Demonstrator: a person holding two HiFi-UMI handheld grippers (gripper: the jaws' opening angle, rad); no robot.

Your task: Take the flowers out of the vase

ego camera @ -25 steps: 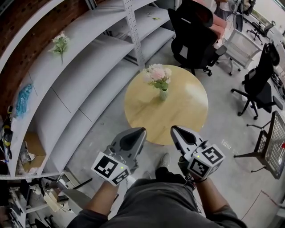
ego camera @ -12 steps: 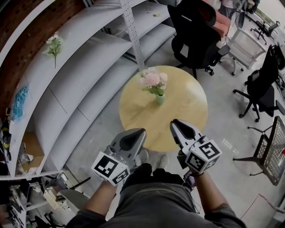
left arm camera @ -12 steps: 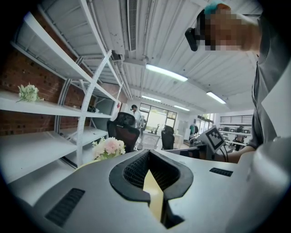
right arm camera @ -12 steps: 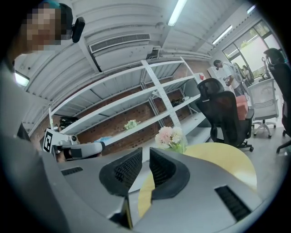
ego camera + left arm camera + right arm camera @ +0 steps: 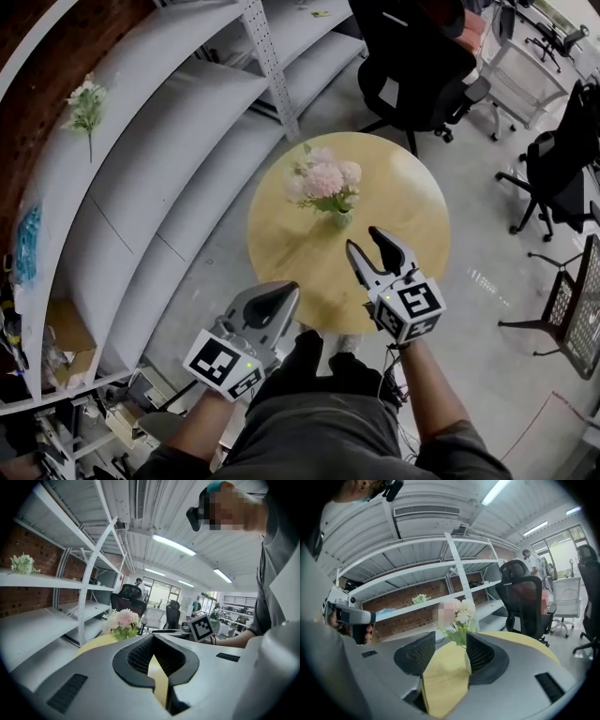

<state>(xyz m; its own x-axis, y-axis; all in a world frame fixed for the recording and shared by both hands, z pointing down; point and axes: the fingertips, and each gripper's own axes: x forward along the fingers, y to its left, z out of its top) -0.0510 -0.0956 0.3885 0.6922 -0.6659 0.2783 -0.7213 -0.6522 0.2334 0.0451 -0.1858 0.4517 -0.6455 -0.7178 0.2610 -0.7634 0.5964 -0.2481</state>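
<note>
Both low-centre — right gripper (image 5: 362, 237) opening, empty, aimed at flowers (image 5: 325, 180) to grab them; left gripper (image 5: 287, 291) closed, idle.

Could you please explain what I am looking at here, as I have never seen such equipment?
There is no robot: a person holds a grey two-jaw tool in each hand. One picture comes from a camera on the person's head, looking down; the other two from cameras riding on the tools. The left tool is shut and empty. The right tool is opening its jaws, with nothing between them. On the round wooden table stands a small pale green vase of pink and white flowers, not yet touched.
</note>
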